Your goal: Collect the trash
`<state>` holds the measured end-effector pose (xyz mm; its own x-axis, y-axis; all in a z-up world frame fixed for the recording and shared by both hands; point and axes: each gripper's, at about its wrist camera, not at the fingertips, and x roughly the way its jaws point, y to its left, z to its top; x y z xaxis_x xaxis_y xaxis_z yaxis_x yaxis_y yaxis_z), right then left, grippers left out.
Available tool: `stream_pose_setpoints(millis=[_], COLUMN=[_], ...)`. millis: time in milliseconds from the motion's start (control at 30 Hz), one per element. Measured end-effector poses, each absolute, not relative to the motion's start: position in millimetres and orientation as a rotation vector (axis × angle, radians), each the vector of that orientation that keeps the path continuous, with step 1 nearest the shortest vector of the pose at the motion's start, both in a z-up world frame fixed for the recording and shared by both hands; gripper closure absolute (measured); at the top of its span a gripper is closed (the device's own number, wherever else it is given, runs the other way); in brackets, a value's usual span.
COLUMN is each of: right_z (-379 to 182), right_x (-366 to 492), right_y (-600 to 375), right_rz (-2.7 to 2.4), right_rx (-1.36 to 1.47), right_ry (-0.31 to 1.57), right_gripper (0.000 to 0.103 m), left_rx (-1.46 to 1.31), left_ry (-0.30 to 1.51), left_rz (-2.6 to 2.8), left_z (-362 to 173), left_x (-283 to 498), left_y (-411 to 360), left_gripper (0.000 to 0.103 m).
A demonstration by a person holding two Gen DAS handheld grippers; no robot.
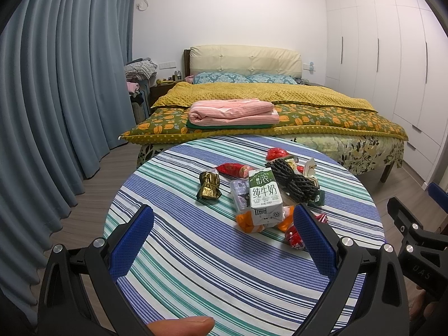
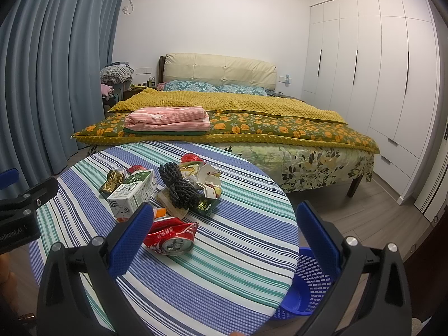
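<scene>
A fingertip is seen at the bottom edge of the left wrist view, behind the left gripper, whose blue pads are spread wide and hold nothing. It is held over a round table covered in a striped cloth.

From left to right, the trash on the table is laid out as a loose heap: a gold foil wrapper, a red wrapper, a green and white milk carton resting on orange packaging, a black foam net, and a crushed red can at the near side.

The right gripper is likewise opened wide and empty, with the can just beside its left pad.

A blue slotted basket is seen on the floor below the table's right edge; what shows of its inside appears empty.

Collection seems not yet begun. The next move would probably call for closing on one piece, likely the can, and carrying it over the table edge to the basket.
</scene>
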<state>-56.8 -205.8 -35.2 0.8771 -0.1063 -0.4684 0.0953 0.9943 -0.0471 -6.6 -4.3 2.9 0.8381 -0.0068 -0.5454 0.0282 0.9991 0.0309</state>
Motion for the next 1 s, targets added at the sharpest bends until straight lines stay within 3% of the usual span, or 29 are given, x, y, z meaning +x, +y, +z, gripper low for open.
stream_pose_setpoints(millis=[1000], right_z=[-35.5], right_x=[-56.5], right_y=[-205.8], right_rz=[-0.105], right_rx=[-0.023], right_ry=[0.49], right_gripper=[0.005], left_rx=[0.04], left_ry=[0.576], left_rz=[-0.019], left_z=[3.9], left_x=[-7.7], left_y=[-5.7], left_gripper=[0.004])
